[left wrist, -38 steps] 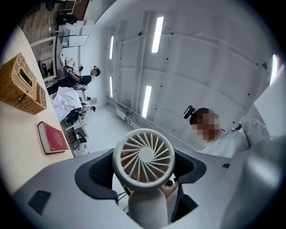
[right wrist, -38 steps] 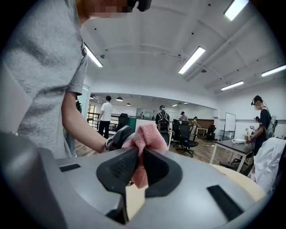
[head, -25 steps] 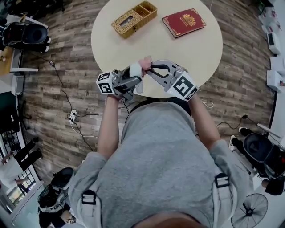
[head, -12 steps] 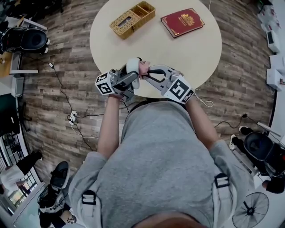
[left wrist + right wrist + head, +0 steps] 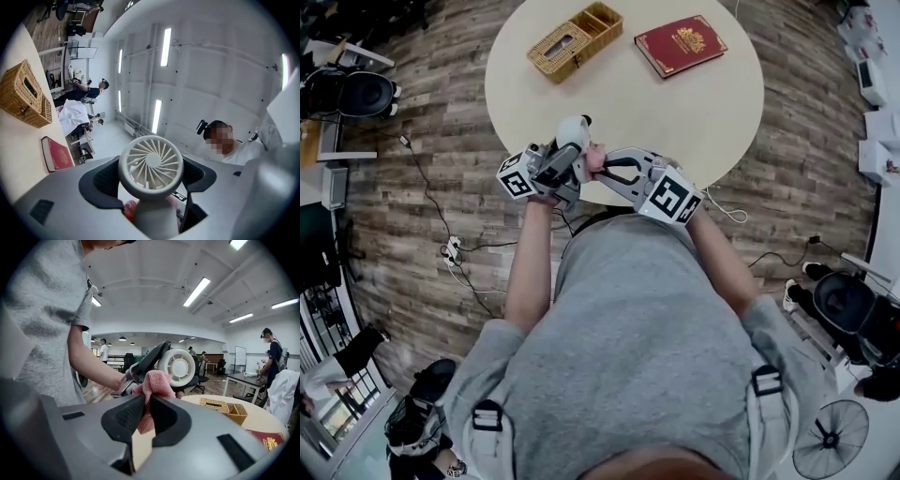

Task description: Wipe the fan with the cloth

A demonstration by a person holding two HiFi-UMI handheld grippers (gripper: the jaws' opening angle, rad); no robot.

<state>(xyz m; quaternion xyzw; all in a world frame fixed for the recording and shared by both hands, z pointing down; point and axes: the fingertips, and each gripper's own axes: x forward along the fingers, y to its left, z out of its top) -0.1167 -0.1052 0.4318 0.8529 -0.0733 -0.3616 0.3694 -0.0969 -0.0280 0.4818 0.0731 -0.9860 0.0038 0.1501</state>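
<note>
fan (image 5: 152, 159) is clamped by its stem in your left gripper (image 5: 151, 182). its white grille head stands up past the jaws, above the near edge of the round table (image 5: 703, 112). your right gripper (image 5: 144, 404) has its jaws pinched together on the pink cloth (image 5: 157, 383), which is bunched against the fan just below the head. wicker basket (image 5: 577, 39) and red book (image 5: 680, 44) lie on the table's far side.
</note>
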